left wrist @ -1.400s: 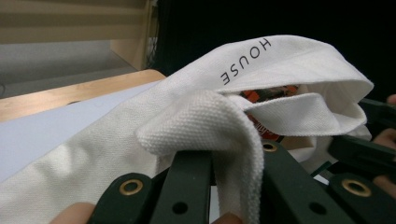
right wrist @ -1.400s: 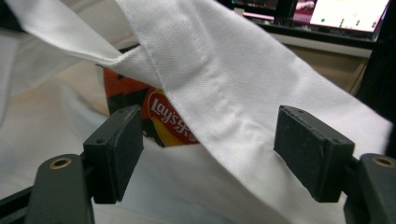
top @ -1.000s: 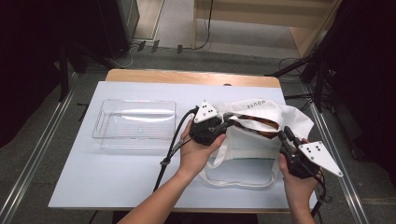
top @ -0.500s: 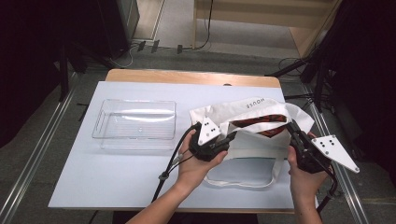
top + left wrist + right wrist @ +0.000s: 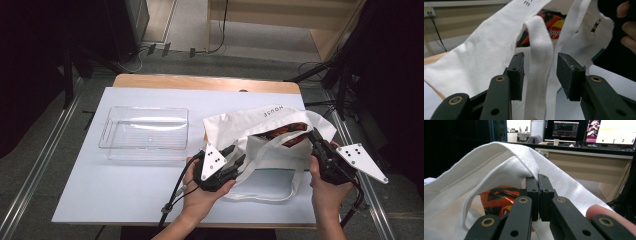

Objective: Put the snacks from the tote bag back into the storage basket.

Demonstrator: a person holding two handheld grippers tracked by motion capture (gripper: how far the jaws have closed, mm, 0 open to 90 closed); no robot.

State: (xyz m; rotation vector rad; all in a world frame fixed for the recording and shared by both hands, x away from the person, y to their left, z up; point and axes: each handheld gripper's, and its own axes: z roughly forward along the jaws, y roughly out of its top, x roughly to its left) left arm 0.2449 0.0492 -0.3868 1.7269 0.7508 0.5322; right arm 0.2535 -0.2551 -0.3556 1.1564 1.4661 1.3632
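On the right half of the high view, one white tote bag (image 5: 260,135) lying on the white table (image 5: 125,190), mouth turned toward the lower right, with one orange-and-black chip packet (image 5: 285,134) showing inside it. At centre left of that frame, one clear plastic tray (image 5: 145,134), well apart from the bag. Two grippers, one per hand, both entering from the bottom edge. Left gripper (image 5: 235,161) at lower centre, cradled from below in the left hand (image 5: 202,192), pointing toward the upper right at the bag's near edge; jaws spread wide in the left gripper view, one white strap (image 5: 539,65) hanging loose between them and touching neither pad. Right gripper (image 5: 316,139) at the right of the frame, right hand (image 5: 325,187) wrapped round its body, pointing toward the upper left; jaws pressed together on the bag's cloth rim (image 5: 524,165) in the right gripper view, lifting it above the packet (image 5: 499,197).
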